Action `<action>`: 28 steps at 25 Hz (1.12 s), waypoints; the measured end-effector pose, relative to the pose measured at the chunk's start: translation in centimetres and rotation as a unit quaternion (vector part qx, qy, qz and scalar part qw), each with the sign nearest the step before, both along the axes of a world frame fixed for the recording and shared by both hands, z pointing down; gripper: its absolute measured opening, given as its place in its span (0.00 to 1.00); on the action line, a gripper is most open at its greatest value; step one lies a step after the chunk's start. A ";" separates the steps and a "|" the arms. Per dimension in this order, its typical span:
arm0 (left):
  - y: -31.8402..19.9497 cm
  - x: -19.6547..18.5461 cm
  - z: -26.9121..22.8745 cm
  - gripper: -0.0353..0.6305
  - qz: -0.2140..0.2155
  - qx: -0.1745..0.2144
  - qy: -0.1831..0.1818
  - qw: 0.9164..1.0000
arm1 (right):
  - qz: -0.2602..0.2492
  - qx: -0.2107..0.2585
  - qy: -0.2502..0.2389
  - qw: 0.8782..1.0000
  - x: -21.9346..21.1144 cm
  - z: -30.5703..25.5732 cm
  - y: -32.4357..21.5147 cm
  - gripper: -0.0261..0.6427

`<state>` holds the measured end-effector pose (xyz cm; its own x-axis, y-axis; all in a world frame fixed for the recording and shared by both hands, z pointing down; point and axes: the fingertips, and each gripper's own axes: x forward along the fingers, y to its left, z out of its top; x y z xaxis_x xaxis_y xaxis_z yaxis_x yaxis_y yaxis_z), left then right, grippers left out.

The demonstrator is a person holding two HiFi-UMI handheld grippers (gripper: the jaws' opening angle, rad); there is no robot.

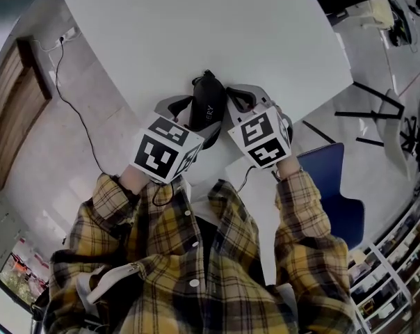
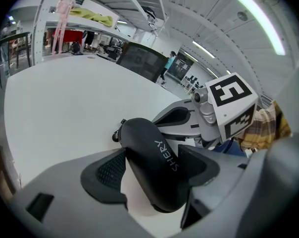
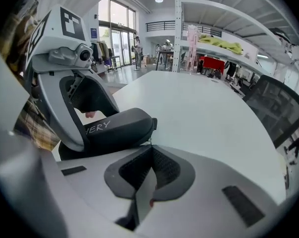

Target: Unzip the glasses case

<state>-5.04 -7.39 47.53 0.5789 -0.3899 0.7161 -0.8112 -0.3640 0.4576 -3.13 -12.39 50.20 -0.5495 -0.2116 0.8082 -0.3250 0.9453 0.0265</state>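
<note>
Head view: 6 o'clock end of the black oval zip-up fabric glasses case (image 1: 208,103) is hidden under the two marker cubes (image 1: 165,152). The white tabletop (image 1: 196,26) is cut off at the 12 o'clock edge.

Left gripper view: the case's near end drops out of sight between the left gripper (image 2: 154,172) jaws, 6 o'clock.

Right gripper view: the left gripper's grey jaw covers the case's 9 o'clock end. The right gripper (image 3: 150,148) jaws are together. A metal speck sits at their tips, too small to tell if it is pinched.

Glasses case (image 1: 208,103) is looking matte black with white lettering, desk (image 1: 196,26) is showing plain white, my left claw (image 2: 152,170) and right claw (image 3: 150,152) are sporting grey, sleeves (image 1: 304,214) are rocking yellow plaid.
</note>
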 end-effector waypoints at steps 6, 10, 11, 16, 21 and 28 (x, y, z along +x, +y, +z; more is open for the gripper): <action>0.5 2.7 0.0 0.55 0.132 0.015 -0.053 0.990 | 0.114 -0.027 -0.021 0.993 4.9 -0.3 2.1 0.04; 1.0 4.2 -0.9 0.55 0.193 0.052 -0.099 0.975 | 0.197 -0.055 -0.041 0.978 7.8 -0.6 5.2 0.04; 1.1 4.6 -1.2 0.55 0.204 0.066 -0.112 0.970 | 0.211 -0.064 -0.045 0.974 8.2 -0.6 6.2 0.04; 2.7 5.4 -1.9 0.55 0.292 0.117 -0.173 0.933 | 0.258 -0.107 -0.072 0.958 7.9 -0.6 10.7 0.04; 5.2 5.0 -0.5 0.55 0.358 0.115 -0.183 0.908 | 0.264 -0.142 -0.089 0.950 6.1 0.3 13.2 0.04; 6.6 4.5 1.4 0.55 0.414 0.143 -0.204 0.875 | 0.250 -0.142 -0.083 0.954 4.9 0.6 13.7 0.04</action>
